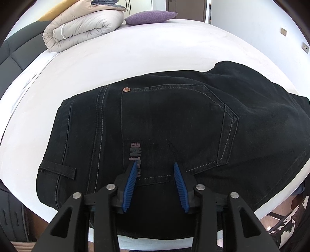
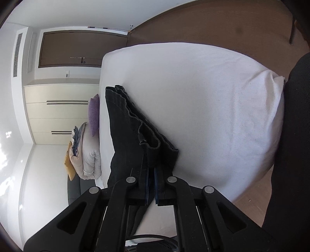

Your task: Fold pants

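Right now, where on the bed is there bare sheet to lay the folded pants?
Free: the wide white sheet between the black denim pants and the rolled beige duvet and purple cushion; also the strip left of the waistband. Crowded: the near edge, covered by the pants, left gripper above them, and the right gripper, shut on the hems.

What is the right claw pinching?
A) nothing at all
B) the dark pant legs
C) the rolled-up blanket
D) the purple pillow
B: in the right wrist view the right claw is shut on the hem end of the dark pants, which hangs bunched in front of the white bed.
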The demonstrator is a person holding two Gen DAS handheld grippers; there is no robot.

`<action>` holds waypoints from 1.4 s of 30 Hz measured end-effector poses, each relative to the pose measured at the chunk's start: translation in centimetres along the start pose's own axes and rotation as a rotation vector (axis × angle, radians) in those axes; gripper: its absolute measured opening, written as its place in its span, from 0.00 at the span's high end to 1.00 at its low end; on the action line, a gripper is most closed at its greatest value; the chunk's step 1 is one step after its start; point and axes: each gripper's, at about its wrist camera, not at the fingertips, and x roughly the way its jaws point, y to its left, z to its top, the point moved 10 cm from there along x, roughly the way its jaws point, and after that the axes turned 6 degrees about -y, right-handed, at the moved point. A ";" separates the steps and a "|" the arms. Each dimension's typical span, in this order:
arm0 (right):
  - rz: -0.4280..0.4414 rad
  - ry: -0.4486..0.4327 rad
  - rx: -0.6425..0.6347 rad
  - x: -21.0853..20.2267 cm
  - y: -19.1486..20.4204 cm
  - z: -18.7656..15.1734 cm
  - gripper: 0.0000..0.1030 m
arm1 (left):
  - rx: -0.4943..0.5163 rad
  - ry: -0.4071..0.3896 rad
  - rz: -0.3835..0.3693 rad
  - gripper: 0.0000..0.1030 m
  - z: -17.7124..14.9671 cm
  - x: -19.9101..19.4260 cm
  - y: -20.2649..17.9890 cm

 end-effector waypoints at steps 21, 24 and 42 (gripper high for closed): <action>0.155 0.313 -0.362 5.6 14.8 -14.5 0.51 | -0.164 -0.190 -0.071 0.39 0.1 -2.7 -2.4; 0.155 0.487 -0.332 9.3 14.6 -20.9 0.52 | -0.178 -0.180 -0.082 0.39 0.2 -2.3 -2.2; 0.045 0.623 -0.190 17.7 8.0 -27.2 0.52 | -0.169 -0.141 -0.060 0.35 -0.6 -1.3 -2.1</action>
